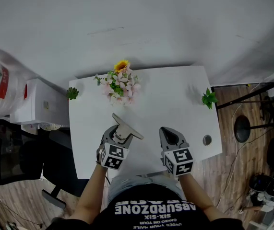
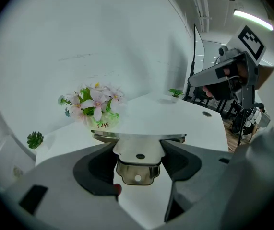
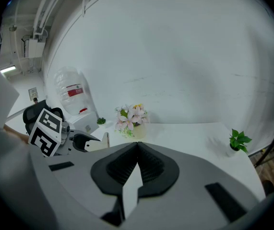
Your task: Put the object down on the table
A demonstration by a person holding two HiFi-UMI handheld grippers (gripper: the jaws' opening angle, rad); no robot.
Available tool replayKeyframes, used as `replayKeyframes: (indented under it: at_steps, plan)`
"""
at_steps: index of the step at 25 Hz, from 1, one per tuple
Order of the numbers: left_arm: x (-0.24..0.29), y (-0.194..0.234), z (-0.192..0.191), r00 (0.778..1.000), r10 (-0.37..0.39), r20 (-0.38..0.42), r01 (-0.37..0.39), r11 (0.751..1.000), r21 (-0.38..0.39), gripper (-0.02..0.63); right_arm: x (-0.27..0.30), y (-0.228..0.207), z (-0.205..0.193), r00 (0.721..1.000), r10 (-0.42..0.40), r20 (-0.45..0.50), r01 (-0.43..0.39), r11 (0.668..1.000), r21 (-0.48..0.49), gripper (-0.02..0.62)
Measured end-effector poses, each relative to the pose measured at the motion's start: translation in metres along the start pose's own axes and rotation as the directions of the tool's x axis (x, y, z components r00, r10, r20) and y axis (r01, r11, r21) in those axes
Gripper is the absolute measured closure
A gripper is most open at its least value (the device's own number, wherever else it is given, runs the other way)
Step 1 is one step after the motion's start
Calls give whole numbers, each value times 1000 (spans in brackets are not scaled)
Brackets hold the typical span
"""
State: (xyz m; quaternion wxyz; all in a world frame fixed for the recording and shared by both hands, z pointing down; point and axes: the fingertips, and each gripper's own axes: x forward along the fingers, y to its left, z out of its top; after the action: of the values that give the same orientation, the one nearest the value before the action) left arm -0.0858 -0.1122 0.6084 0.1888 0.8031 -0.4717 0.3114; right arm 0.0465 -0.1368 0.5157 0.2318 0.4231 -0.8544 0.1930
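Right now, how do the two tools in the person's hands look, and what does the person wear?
The left tool and the right tool both have grey bodies, with black ribbed pads on the inner side. Each carries a white cube printed with black square markers. No cables show. The person wears a black T-shirt with white print.
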Motion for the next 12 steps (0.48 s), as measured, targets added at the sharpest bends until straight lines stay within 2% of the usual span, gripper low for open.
replayKeyframes:
  at_steps: [12]
  plan:
    - [7,-1,-15,999,-9,-34,9,1000,0,313,-3,2,-5,1000,-9,-2,9,1000,1,597]
